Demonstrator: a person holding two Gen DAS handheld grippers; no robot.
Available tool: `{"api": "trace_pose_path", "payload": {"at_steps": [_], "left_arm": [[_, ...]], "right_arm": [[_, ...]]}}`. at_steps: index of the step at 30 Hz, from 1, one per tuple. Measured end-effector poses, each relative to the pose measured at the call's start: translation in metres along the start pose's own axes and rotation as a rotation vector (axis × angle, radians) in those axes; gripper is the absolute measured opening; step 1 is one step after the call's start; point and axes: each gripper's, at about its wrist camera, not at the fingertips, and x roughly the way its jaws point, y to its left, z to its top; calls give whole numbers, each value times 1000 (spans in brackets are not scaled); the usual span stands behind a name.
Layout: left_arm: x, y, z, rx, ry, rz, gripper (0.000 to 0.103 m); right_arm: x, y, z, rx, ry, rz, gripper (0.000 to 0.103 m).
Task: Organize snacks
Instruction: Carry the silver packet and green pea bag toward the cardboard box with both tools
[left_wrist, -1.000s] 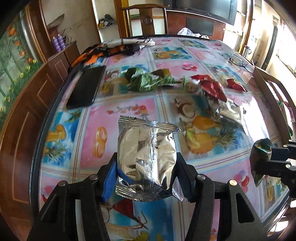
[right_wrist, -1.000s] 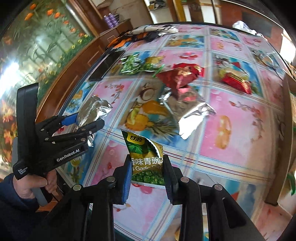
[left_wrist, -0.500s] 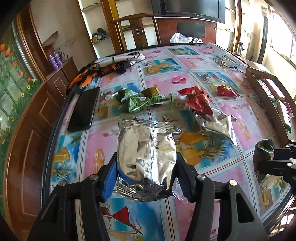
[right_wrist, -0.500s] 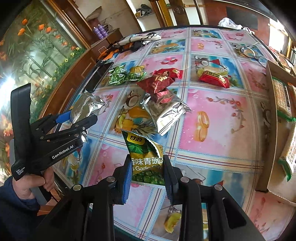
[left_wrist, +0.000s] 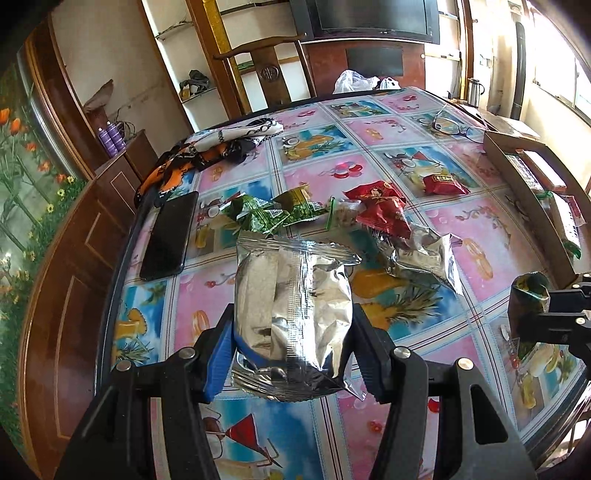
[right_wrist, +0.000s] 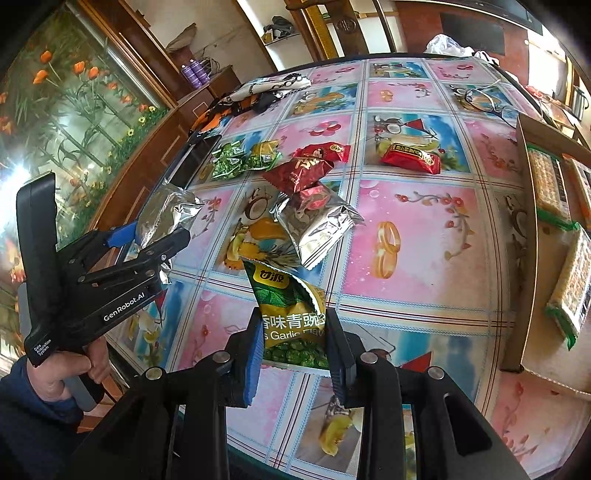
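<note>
Pinching a silver bag (left_wrist: 291, 314) by its lower half, the left gripper (left_wrist: 293, 354) holds it above the table (left_wrist: 491, 236), while the right gripper (right_wrist: 293, 343) is clamped on a green pea packet (right_wrist: 291, 310), also off the surface. Both foils look slick and puffy, so I'd expect a slip if either grip eases in transit. More snacks lie below: green packets (right_wrist: 243, 158), red ones (right_wrist: 306, 168) and another silver bag (right_wrist: 317, 225). A low swing towards the box (right_wrist: 524, 206) at the table's edge could scatter them, or the two tools could collide.
</note>
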Motion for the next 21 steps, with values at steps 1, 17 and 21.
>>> {"api": "trace_pose_path", "payload": {"at_steps": [1, 17, 21], "left_arm": [[-1, -1, 0, 4, -1, 2, 57], [-7, -21, 10, 68, -18, 26, 58], [-8, -26, 12, 81, -20, 28, 58]], "right_arm": [[-1, 0, 0, 1, -2, 0, 33], [-15, -14, -6, 37, -34, 5, 33], [-18, -20, -7, 48, -38, 4, 33]]}}
